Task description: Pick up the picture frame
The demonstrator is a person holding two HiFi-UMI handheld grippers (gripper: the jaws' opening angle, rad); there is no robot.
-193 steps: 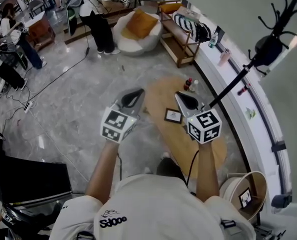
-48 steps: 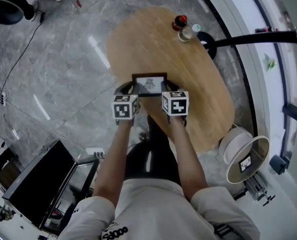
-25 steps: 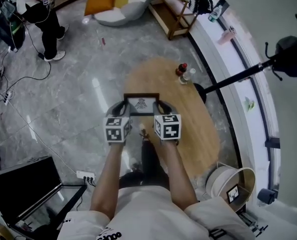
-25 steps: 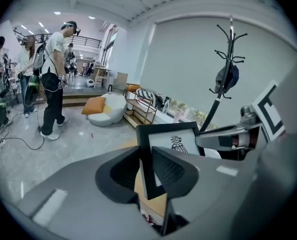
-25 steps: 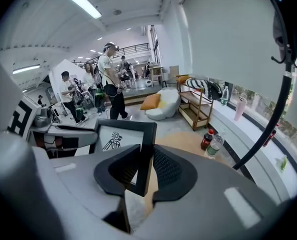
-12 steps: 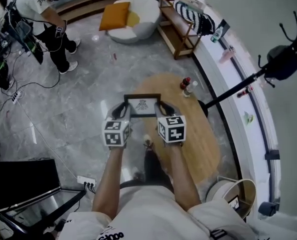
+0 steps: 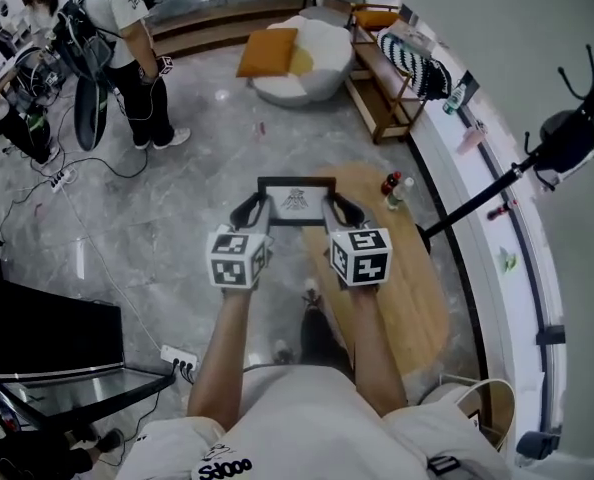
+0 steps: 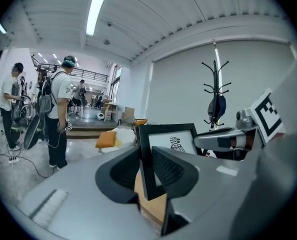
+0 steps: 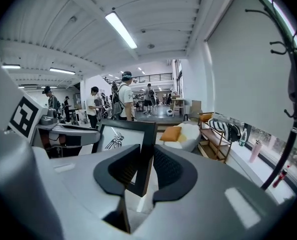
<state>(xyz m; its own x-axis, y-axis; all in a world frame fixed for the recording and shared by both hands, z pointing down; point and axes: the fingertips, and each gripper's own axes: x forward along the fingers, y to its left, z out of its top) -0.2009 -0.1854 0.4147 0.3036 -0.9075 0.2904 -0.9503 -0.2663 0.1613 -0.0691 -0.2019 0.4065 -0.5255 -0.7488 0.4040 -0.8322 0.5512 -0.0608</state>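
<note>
Picture frame upright, left tool pinching its left edge, right tool pinching its right.

A wooden table lies under and right of the right claw, two bottles just right of it. Beyond both claws sits a beanbag; a person stands far left of the left claw.

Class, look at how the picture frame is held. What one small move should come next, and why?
Probably hold it level and steady: the left gripper and right gripper clamp the picture frame by its opposite side edges, and it is clear of the wooden table.
</note>
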